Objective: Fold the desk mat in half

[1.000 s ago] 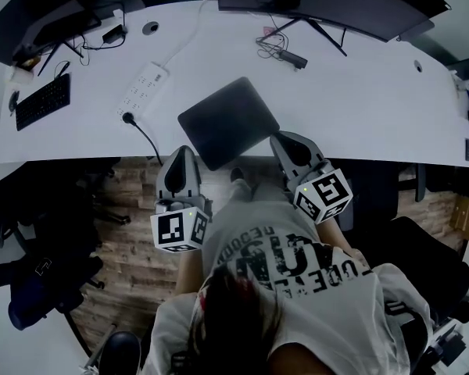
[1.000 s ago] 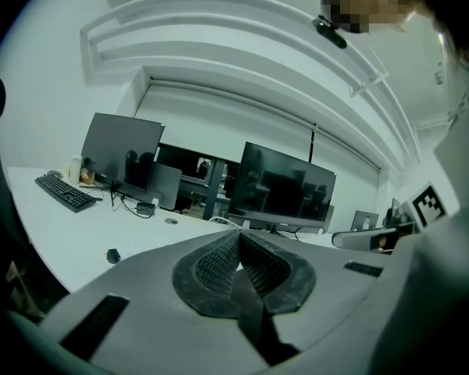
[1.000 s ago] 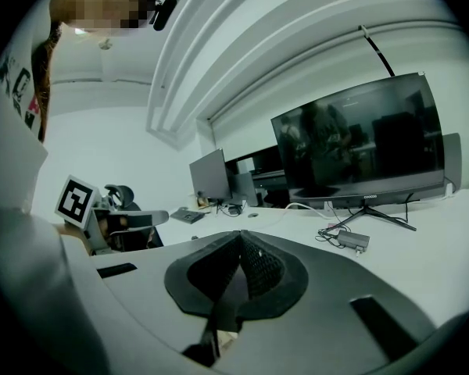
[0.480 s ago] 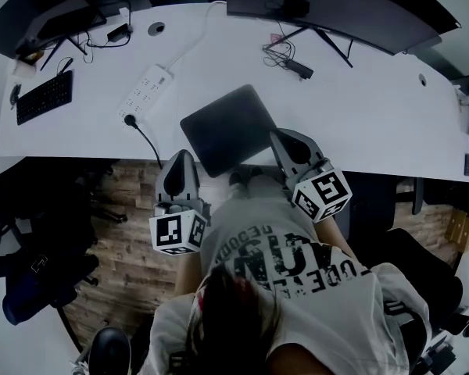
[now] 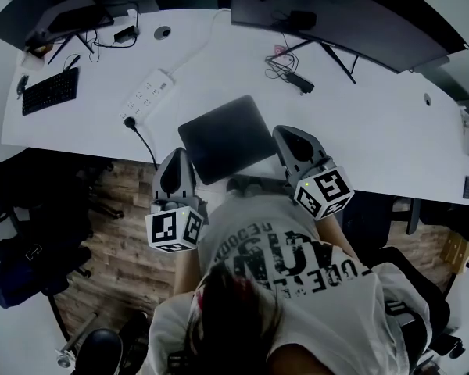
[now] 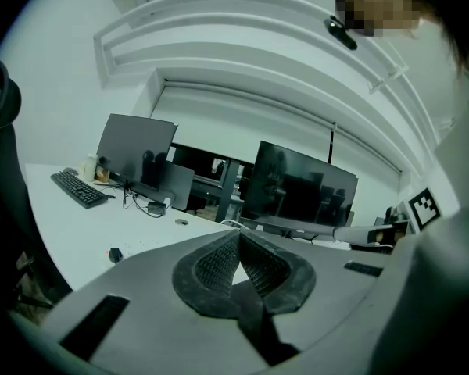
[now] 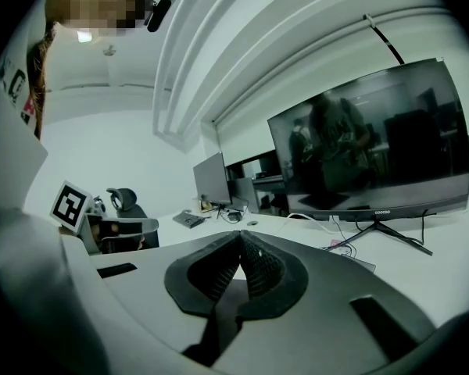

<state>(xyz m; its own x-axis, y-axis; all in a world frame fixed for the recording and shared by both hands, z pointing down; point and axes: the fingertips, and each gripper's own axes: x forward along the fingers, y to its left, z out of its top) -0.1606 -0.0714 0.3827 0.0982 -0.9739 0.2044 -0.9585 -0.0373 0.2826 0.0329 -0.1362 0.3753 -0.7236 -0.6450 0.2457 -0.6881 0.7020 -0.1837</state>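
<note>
The dark desk mat [image 5: 225, 135] lies flat and a little askew on the white desk [image 5: 375, 131], its near corner hanging over the front edge. My left gripper [image 5: 178, 157] is shut and empty, just off the desk's front edge to the left of the mat. Its ribbed pads [image 6: 219, 266] meet at the tip in the left gripper view. My right gripper [image 5: 288, 134] is beside the mat's near right corner; whether it touches the mat I cannot tell. It is shut too, pads [image 7: 258, 268] together with nothing between them.
A white power strip [image 5: 147, 91] with a black cord [image 5: 144, 141] lies left of the mat. A keyboard [image 5: 50, 91] sits at the far left. A wide monitor [image 5: 336, 22] and loose cables [image 5: 285, 65] stand behind. An office chair [image 5: 31, 264] is on the wooden floor.
My right gripper has moved forward over the desk's front edge, closer to the mat's right side. The left gripper has barely moved. The mat lies as before.
</note>
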